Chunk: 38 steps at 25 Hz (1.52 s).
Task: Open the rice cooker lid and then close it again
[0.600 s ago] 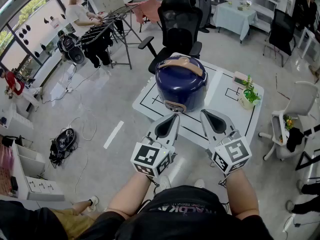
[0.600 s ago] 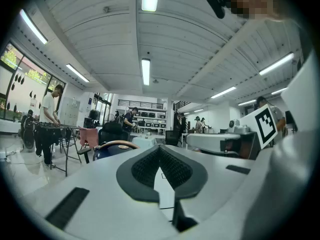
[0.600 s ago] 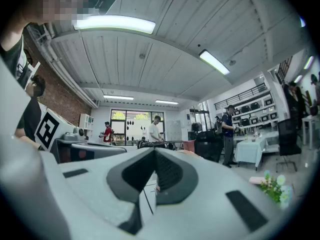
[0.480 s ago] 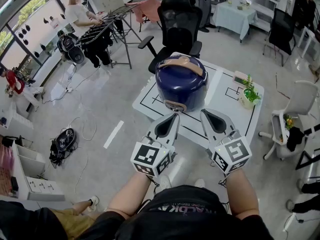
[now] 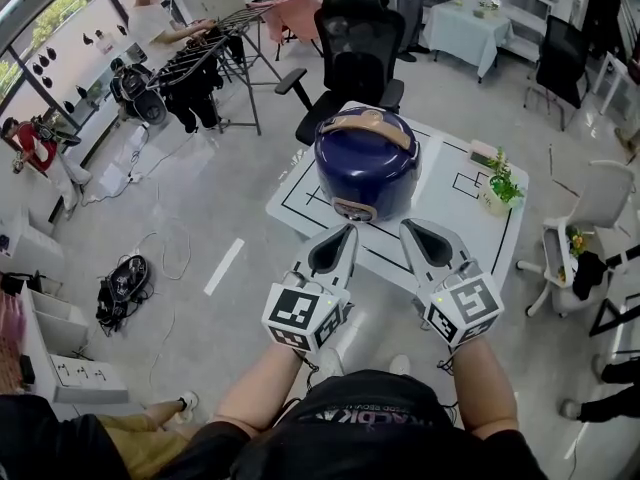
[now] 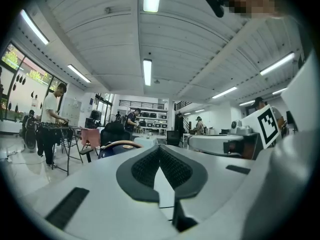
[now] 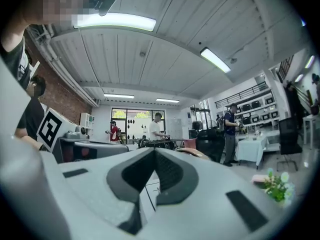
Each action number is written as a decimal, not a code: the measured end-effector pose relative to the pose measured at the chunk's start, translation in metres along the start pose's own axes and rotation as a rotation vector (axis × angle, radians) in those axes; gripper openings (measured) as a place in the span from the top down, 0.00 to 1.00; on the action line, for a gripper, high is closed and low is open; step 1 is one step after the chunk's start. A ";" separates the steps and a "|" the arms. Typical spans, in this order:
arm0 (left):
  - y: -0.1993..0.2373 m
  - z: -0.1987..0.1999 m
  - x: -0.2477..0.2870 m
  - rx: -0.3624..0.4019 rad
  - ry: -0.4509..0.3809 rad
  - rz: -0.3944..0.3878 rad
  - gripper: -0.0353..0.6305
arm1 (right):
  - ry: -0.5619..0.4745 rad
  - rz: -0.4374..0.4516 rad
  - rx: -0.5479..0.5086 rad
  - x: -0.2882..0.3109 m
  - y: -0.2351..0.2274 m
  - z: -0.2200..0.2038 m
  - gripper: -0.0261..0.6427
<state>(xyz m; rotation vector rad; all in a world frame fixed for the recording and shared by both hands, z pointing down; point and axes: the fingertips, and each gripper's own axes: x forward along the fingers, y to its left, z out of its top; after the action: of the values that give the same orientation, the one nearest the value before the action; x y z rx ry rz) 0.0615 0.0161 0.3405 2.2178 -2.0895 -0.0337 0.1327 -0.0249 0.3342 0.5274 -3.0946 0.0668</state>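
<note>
Cooker: the dark blue cooker [image 5: 366,164] is sitting on the far left part of the white table [image 5: 455,223], with its lid lying shut and a tan handle [image 5: 366,125] arching across the top.
Left gripper: the left gripper [image 5: 349,230] is hovering level, its tip pointing at the cooker's front and staying apart from it. Its jaws are pressing together and gripping nothing.
Right gripper: the right gripper [image 5: 408,225] is hovering just beside the left one, also level. Its jaws are likewise meeting, with nothing between them.
Change: both grippers are keeping the place they had half a second ago. The cooker is showing slightly up and to the right as the head camera is shifting. The person at the drying rack [image 5: 215,43] is now sliding almost out past the top edge.
Views: the gripper views are showing ceiling lights, far shelves and standing people, which the head view is missing. Only the cooker's handle is peeking over the jaws there. The head view alone is showing the whole cooker and table.
Around: a potted plant [image 5: 498,186] is standing on the table's right side. A black chair [image 5: 355,43] is waiting behind the table, and cables [image 5: 125,288] are lying on the floor at left.
In the way: a bare strip of table is lying between the tips and the cooker.
</note>
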 end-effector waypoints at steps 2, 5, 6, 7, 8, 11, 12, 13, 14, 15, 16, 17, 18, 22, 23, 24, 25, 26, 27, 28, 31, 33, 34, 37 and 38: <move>0.005 0.000 -0.002 -0.002 0.000 -0.002 0.94 | 0.004 0.003 -0.003 0.003 0.004 -0.001 0.96; 0.014 0.001 -0.005 -0.005 -0.006 -0.008 0.94 | 0.001 -0.001 -0.016 0.011 0.009 0.000 0.92; 0.017 0.001 -0.006 -0.005 -0.007 -0.014 0.92 | -0.006 -0.008 -0.022 0.013 0.010 0.001 0.87; 0.019 0.001 -0.007 -0.004 -0.007 -0.021 0.86 | -0.014 -0.020 -0.027 0.016 0.010 0.002 0.80; 0.022 0.001 -0.007 -0.002 -0.004 -0.028 0.73 | -0.021 -0.036 -0.033 0.018 0.011 0.003 0.73; 0.034 -0.001 -0.012 0.011 0.010 -0.048 0.52 | -0.025 -0.078 -0.060 0.027 0.013 0.008 0.66; 0.038 -0.001 -0.014 0.012 0.010 -0.054 0.51 | -0.023 -0.087 -0.062 0.030 0.014 0.008 0.66; 0.042 -0.001 -0.016 0.012 0.008 -0.060 0.50 | -0.021 -0.096 -0.063 0.033 0.015 0.008 0.66; 0.046 0.000 -0.019 0.011 0.005 -0.065 0.50 | -0.020 -0.105 -0.064 0.035 0.017 0.009 0.66; 0.051 0.000 -0.022 0.010 0.002 -0.069 0.50 | -0.022 -0.116 -0.067 0.038 0.019 0.011 0.66; 0.056 0.001 -0.024 0.009 0.000 -0.073 0.50 | -0.026 -0.129 -0.070 0.041 0.021 0.012 0.66; 0.062 0.002 -0.027 0.008 -0.002 -0.076 0.50 | -0.030 -0.143 -0.076 0.044 0.022 0.014 0.66; 0.067 0.002 -0.029 0.007 -0.002 -0.079 0.50 | -0.033 -0.157 -0.083 0.047 0.025 0.016 0.66; 0.087 0.006 -0.039 0.009 -0.008 -0.095 0.50 | -0.039 -0.197 -0.104 0.058 0.035 0.018 0.66; 0.091 0.007 -0.041 0.012 -0.008 -0.101 0.50 | -0.040 -0.204 -0.104 0.061 0.037 0.017 0.66; 0.095 0.007 -0.044 0.014 -0.008 -0.107 0.50 | -0.041 -0.212 -0.103 0.063 0.040 0.017 0.66; 0.099 0.008 -0.046 0.016 -0.008 -0.114 0.50 | -0.042 -0.221 -0.102 0.065 0.043 0.016 0.66; 0.102 0.008 -0.049 0.018 -0.007 -0.120 0.50 | -0.042 -0.228 -0.101 0.067 0.045 0.016 0.66; 0.105 0.008 -0.051 0.019 -0.007 -0.127 0.50 | -0.042 -0.235 -0.101 0.069 0.048 0.016 0.66; 0.108 0.009 -0.054 0.021 -0.008 -0.133 0.50 | -0.042 -0.240 -0.101 0.071 0.050 0.016 0.66; 0.117 0.010 -0.058 0.019 -0.011 -0.145 0.50 | -0.040 -0.253 -0.097 0.078 0.055 0.014 0.66; 0.123 0.009 -0.058 0.012 -0.011 -0.148 0.50 | -0.035 -0.253 -0.098 0.083 0.058 0.012 0.66; 0.125 0.008 -0.058 0.009 -0.009 -0.150 0.50 | -0.030 -0.251 -0.101 0.086 0.059 0.011 0.66; 0.128 0.003 -0.054 0.002 0.001 -0.157 0.50 | -0.015 -0.249 -0.118 0.093 0.058 0.008 0.66; 0.129 0.002 -0.051 0.001 0.004 -0.159 0.50 | -0.010 -0.250 -0.127 0.096 0.056 0.008 0.66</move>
<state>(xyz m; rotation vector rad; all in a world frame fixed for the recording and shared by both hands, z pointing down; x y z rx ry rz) -0.0704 0.0595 0.3464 2.3769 -1.9065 -0.0402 0.0240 -0.0045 0.3251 0.9037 -2.9871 -0.1315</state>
